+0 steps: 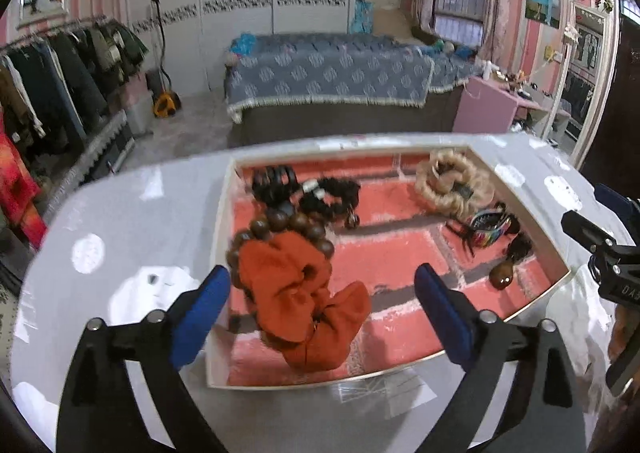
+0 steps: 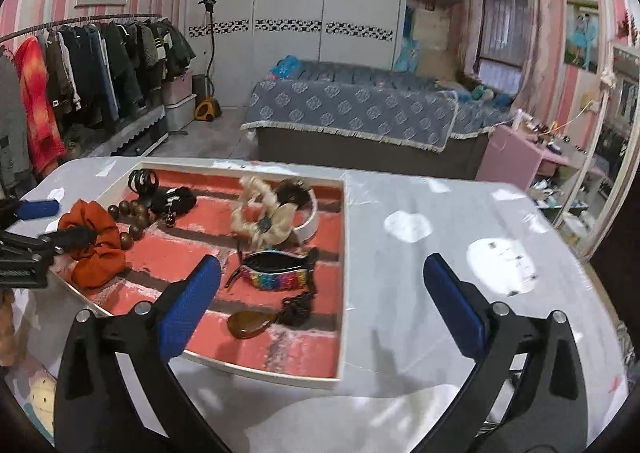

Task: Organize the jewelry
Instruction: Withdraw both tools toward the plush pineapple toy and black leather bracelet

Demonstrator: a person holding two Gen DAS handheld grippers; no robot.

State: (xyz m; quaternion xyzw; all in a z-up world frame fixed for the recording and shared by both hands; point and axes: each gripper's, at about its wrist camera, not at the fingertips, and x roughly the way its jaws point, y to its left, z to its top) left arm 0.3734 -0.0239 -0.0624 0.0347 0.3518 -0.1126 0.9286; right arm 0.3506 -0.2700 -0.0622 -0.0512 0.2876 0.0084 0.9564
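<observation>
A white-rimmed tray (image 1: 222, 213) lined in a red brick pattern holds hair pieces and jewelry. An orange scrunchie (image 1: 304, 305) lies at its near left corner on a wooden bead bracelet (image 1: 280, 225). My left gripper (image 1: 322, 273) hangs open over them, and its blue pads touch nothing. Farther back are a black claw clip (image 1: 274, 183) and a black scrunchie (image 1: 332, 195). A beige scrunchie (image 2: 260, 213), a rainbow clip (image 2: 276, 273) and an amber teardrop pendant (image 2: 246, 323) fill the tray's (image 2: 342, 253) right side. My right gripper (image 2: 322, 265) is open and empty above the tray's right edge.
The tray rests on a table under a pale plastic cover (image 2: 420, 293). A white headband (image 2: 310, 213) lies by the beige scrunchie. Beyond the table are a bed (image 2: 360, 109), a clothes rack (image 2: 100, 65) on the left and a mirror (image 2: 612, 157) on the right.
</observation>
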